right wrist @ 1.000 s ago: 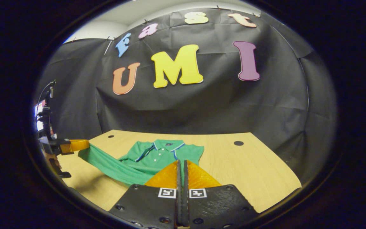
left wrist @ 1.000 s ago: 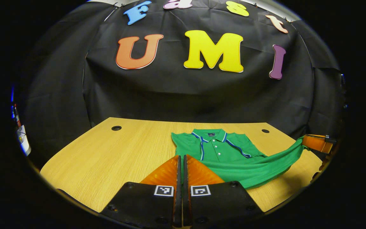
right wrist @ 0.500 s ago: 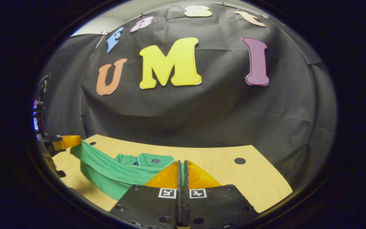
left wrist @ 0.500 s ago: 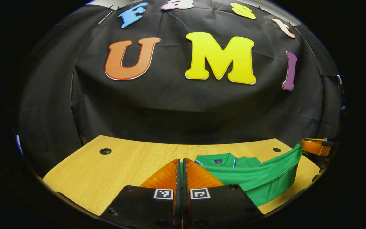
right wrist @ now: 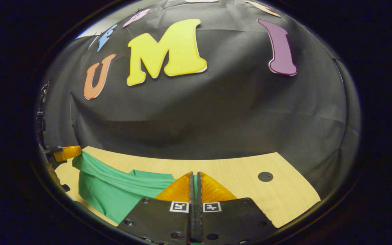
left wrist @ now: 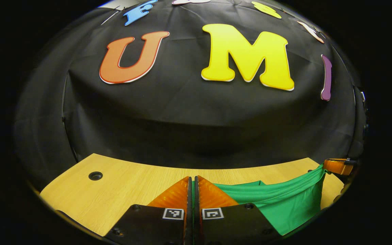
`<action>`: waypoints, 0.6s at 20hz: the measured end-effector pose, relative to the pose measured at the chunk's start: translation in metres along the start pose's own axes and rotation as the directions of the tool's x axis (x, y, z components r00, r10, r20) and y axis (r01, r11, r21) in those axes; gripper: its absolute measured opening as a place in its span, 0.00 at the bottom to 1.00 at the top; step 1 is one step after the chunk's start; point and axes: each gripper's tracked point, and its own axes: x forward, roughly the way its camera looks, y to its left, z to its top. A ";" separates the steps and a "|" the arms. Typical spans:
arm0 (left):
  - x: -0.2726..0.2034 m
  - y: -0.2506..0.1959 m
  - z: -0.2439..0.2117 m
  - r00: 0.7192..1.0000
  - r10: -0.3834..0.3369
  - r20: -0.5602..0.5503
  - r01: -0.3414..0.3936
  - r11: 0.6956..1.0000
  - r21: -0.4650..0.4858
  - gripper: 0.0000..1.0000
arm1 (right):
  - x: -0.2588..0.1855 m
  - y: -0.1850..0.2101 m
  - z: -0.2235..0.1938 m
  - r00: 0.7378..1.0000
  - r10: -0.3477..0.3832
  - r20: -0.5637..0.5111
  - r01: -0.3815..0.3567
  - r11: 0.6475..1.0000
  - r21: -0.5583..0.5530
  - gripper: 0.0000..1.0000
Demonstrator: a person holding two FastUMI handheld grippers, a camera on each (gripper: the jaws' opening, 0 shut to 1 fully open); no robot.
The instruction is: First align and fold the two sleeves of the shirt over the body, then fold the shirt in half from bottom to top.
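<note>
Shirt (left wrist: 277, 200) collar hidden behind its lifted hem, far tool (left wrist: 335, 166) cut off at edge

No words, brands or numbers can be read on the shirt (left wrist: 277, 200), the table (left wrist: 121, 190) or either gripper.

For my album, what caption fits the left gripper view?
Left gripper pinches the green shirt, lifted over the wooden table.
</note>
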 end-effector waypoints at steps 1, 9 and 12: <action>0.011 0.001 -0.007 1.000 0.006 -0.011 -0.006 1.000 0.009 0.07 | 0.011 0.001 -0.007 1.000 -0.003 -0.009 0.003 1.000 -0.005 0.00; 0.057 0.012 -0.065 0.996 0.020 -0.084 -0.016 0.999 0.043 0.07 | 0.062 -0.004 -0.054 0.997 -0.034 -0.068 0.033 0.999 -0.023 0.00; 0.057 0.015 -0.071 0.995 0.028 -0.093 -0.024 0.999 0.047 0.10 | 0.064 -0.006 -0.062 0.996 -0.032 -0.088 0.028 0.998 -0.051 0.00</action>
